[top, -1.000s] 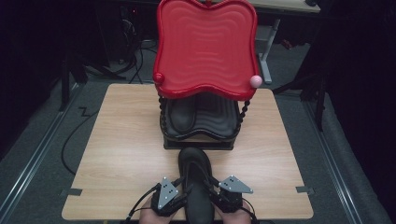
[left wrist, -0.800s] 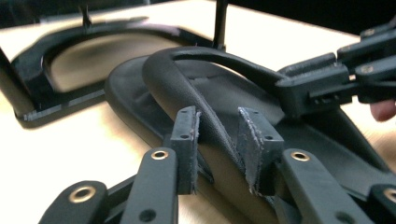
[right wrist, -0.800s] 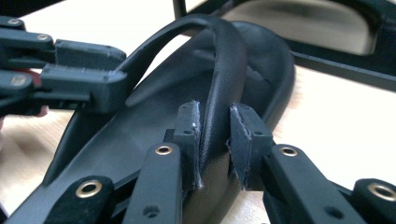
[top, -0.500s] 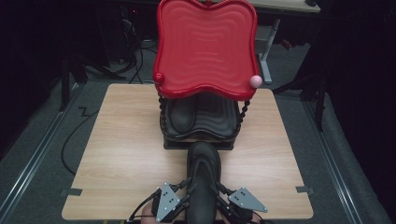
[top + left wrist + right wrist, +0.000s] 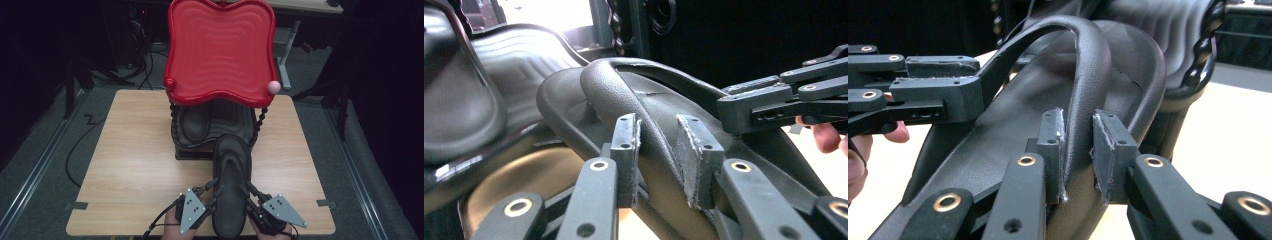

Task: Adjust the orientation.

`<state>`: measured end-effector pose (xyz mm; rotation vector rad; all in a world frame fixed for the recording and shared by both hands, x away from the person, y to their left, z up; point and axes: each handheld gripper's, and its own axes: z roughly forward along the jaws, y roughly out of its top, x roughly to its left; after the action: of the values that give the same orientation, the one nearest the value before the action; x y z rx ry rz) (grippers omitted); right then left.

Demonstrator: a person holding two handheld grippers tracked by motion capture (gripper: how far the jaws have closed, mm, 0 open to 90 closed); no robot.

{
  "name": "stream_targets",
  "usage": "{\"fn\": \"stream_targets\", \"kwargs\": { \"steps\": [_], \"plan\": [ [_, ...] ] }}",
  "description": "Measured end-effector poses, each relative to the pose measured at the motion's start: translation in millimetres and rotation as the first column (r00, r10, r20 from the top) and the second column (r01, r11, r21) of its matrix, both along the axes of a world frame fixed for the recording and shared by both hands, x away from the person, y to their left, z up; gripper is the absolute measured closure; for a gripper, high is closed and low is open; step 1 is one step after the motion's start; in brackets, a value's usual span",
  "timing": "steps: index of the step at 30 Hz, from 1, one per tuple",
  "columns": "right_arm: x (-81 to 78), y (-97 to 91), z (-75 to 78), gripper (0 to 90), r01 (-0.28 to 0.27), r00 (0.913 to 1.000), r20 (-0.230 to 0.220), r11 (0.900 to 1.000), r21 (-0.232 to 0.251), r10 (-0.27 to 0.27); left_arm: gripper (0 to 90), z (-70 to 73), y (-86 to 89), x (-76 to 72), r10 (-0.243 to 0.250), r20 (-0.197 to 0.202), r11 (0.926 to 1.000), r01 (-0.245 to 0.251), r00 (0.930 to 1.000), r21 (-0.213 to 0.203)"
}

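A black sandal point(image 5: 231, 185) with a pebbled grain is seen beside a second black sandal point(image 5: 194, 122) on a black ribbed tray point(image 5: 235, 116). Above, a glossy red tray point(image 5: 220, 50) is marked by wavy ridges and tipped with one red knob point(image 5: 170, 83) and one pink knob point(image 5: 273, 86). The table point(image 5: 135, 155) is pale woodgrain

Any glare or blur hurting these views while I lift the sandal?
High view: evenly lit table, dark surroundings, sandal sharp. Left gripper view: blown-out glare at top, near rack tray soft. Right gripper view: strap crisp between the right tongs, background blurred.
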<state>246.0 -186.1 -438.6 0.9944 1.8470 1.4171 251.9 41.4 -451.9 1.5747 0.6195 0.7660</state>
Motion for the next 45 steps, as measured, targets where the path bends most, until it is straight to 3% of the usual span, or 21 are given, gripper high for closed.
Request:
{"fn": "stream_targets", "kwargs": {
  "steps": [1, 3, 4, 7, 8, 9, 11, 12, 14, 16, 17, 20, 27, 31, 35, 38, 40, 43, 45],
  "plan": [
    [0.0, 0.0, 0.0, 75.1, 0.0, 1.0, 0.0, 1.0, 0.0, 0.0, 71.2, 0.0, 0.0, 0.0, 0.0, 0.0, 1.0, 0.0, 1.0, 0.0],
    [16.8, -1.2, 4.4, 75.0, 0.015, 0.9998, 0.013, 0.9999, 0.001, -0.015, 71.8, 7.9, -3.9, 24.1, 0.014, 0.012, 0.9999, -0.014, 0.9998, -0.01],
    [16.8, -1.2, 4.4, 75.0, 0.015, 0.9998, 0.013, 0.9999, 0.001, -0.015, 72.1, 7.9, -3.9, 24.1, 0.014, 0.012, 0.9999, -0.014, 0.9998, -0.01],
    [43.3, -1.5, 8.3, 75.2, 0.04, 0.999, 0.02, 0.999, 0.018, -0.04, 72.3, 13.3, -11.0, 46.9, 0.052, 0.025, 0.9986, -0.051, 0.9983, -0.013],
    [59.8, -0.4, 9.8, 75.1, 0.05, 0.9985, 0.022, 0.9985, 0.023, -0.051, 73.2, 14.5, -12.1, 54.3, 0.067, 0.03, 0.9977, -0.067, 0.9973, -0.013],
    [59.8, -0.4, 9.8, 75.1, 0.05, 0.9985, 0.022, 0.9985, 0.023, -0.051, 73.2, 15.6, -13.2, 63.1, 0.087, 0.036, 0.9961, -0.087, 0.9955, -0.014],
    [82.4, 3.3, 12.8, 74.7, 0.064, 0.9967, 0.049, 0.9978, 0.017, -0.065, 73.7, 17.8, -16.0, 80.5, 0.135, 0.051, 0.9908, -0.135, 0.9896, 0.001],
    [82.4, 3.3, 12.8, 74.7, 0.064, 0.9967, 0.049, 0.9978, 0.017, -0.065, 73.6, 17.8, -16.0, 80.5, 0.135, 0.051, 0.9908, -0.135, 0.9896, 0.001],
    [103.1, 8.9, 15.8, 74.8, 0.08, 0.9937, 0.079, 0.9968, 0.005, -0.08, 73.5, 19.3, -17.4, 89.9, 0.164, 0.055, 0.9859, -0.166, 0.9849, 0.023],
    [108.4, 9.9, 16.7, 74.8, 0.085, 0.9929, 0.083, 0.9964, 0.006, -0.085, 73.3, 20.6, -17.7, 98.3, 0.187, 0.057, 0.9816, -0.189, 0.9808, 0.032],
    [116.5, 13.3, 18.0, 74.8, 0.093, 0.9913, 0.095, 0.9956, -0.013, -0.091, 73.3, 20.8, -18.4, 100.4, 0.196, 0.042, 0.9798, -0.197, 0.9797, 0.032],
    [125.4, 16.1, 16.4, 74.3, 0.099, 0.9916, 0.085, 0.995, -0.012, -0.098, 72.9, 21.4, -19.3, 106.9, 0.225, 0.026, 0.9729, -0.227, 0.9739, 0.047],
    [125.2, 17.1, 17.1, 63.2, 0.09, 0.9918, 0.092, 0.996, -0.003, -0.089, 74.6, 19.5, -21.7, 110.9, 0.269, 0.001, 0.9594, -0.268, 0.9631, 0.087],
    [121.0, 19.2, 17.2, 59.6, 0.088, 0.9915, 0.099, 0.9955, -0.033, -0.085, 77.5, 19.5, -23.2, 111.7, 0.285, -0.016, 0.9563, -0.283, 0.9585, 0.074],
    [116.3, 18.1, 17.9, 55.2, 0.069, 0.9945, 0.081, 0.9973, -0.025, -0.066, 80.3, 20.4, -24.0, 112.1, 0.299, -0.026, 0.9526, -0.297, 0.9539, 0.066],
    [101.6, 15.9, 17.6, 53.3, 0.061, 0.9948, 0.081, 0.9981, -0.002, -0.061, 81.4, 20.6, -23.7, 112.6, 0.309, -0.029, 0.9497, -0.307, 0.9505, 0.062],
    [86.3, 14.2, 15.3, 58.4, 0.056, 0.9949, 0.083, 0.9983, 0.017, -0.057, 81.6, 20.9, -23.0, 113.1, 0.313, -0.032, 0.9485, -0.311, 0.9492, 0.06],
    [59.7, 14.2, 6.0, 82.8, 0.047, 0.9958, 0.077, 0.9987, 0.017, -0.049, 81.9, 21.1, -22.7, 112.9, 0.317, -0.032, 0.9469, -0.315, 0.9477, 0.064],
    [45.5, 14.9, -3.4, 89.8, 0.04, 0.9974, 0.06, 0.9991, 0.015, -0.041, 81.9, 20.8, -23.0, 112.6, 0.32, -0.029, 0.946, -0.317, 0.9471, 0.067]
  ]
}}
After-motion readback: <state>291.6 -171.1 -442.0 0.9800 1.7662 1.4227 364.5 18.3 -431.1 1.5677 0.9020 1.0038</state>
